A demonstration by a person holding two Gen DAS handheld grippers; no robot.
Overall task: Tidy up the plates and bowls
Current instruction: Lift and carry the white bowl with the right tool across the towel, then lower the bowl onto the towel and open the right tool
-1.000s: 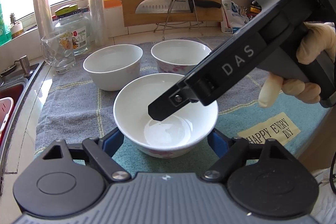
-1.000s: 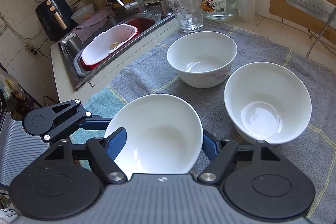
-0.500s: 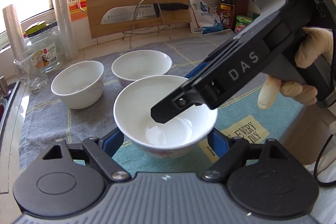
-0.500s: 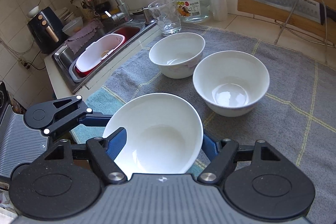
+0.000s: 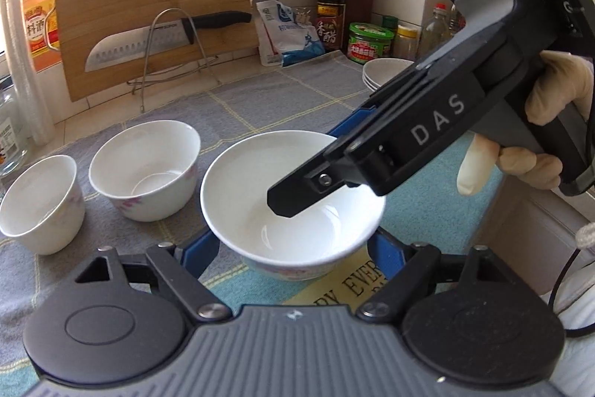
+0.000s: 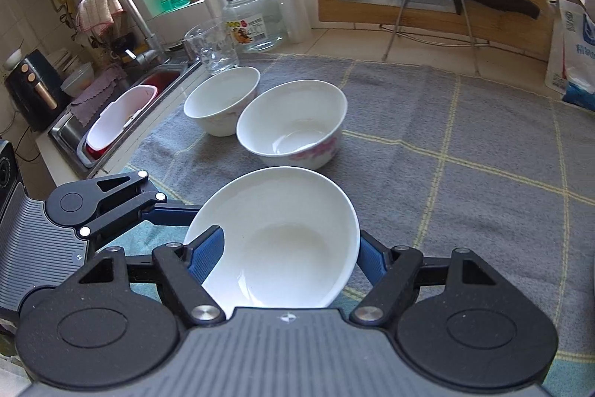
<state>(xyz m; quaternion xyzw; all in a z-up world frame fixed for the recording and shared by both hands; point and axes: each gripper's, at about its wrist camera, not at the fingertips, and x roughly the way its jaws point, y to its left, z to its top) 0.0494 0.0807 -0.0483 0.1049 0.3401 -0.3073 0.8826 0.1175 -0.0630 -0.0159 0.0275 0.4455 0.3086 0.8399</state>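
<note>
A grey checked towel (image 6: pixel 465 151) covers the tiled worktop (image 6: pixel 420 53) and carries the crockery; a bamboo cutting board (image 5: pixel 148 6) leans against the wall at 12 o'clock in the left wrist view, with a broad-bladed knife (image 5: pixel 160 38) resting across a wire stand in front of it; a sink (image 6: pixel 122 110) holding a red-and-white tub sits at 9 o'clock in the right wrist view. Both tools grip one white bowl (image 5: pixel 293 203) at the near edge of the towel; the left hand-held gripper (image 5: pixel 293 244) has its blue fingers pressed against the bowl's outer wall on either side, clamped on it; the right hand-held gripper (image 6: pixel 282 255), carried by a gloved hand (image 5: pixel 539 136) at 3 o'clock in the left wrist view, pinches the same bowl's rim, one finger inside and one outside, also clamped on it. Whether the bowl rests on the cloth or hangs just above it cannot be told. Two more white bowls with pink flower prints stand on the towel just beside each other; the nearer bowl (image 6: pixel 293 123) lies at 12 o'clock from the gripped one in the right wrist view; the farther bowl (image 6: pixel 223 99) sits at 11 o'clock, near a clear glass (image 6: pixel 212 45). A stack of white plates (image 5: pixel 383 73) stands at 2 o'clock in the left wrist view, beside a green-lidded jar (image 5: pixel 370 41).
</note>
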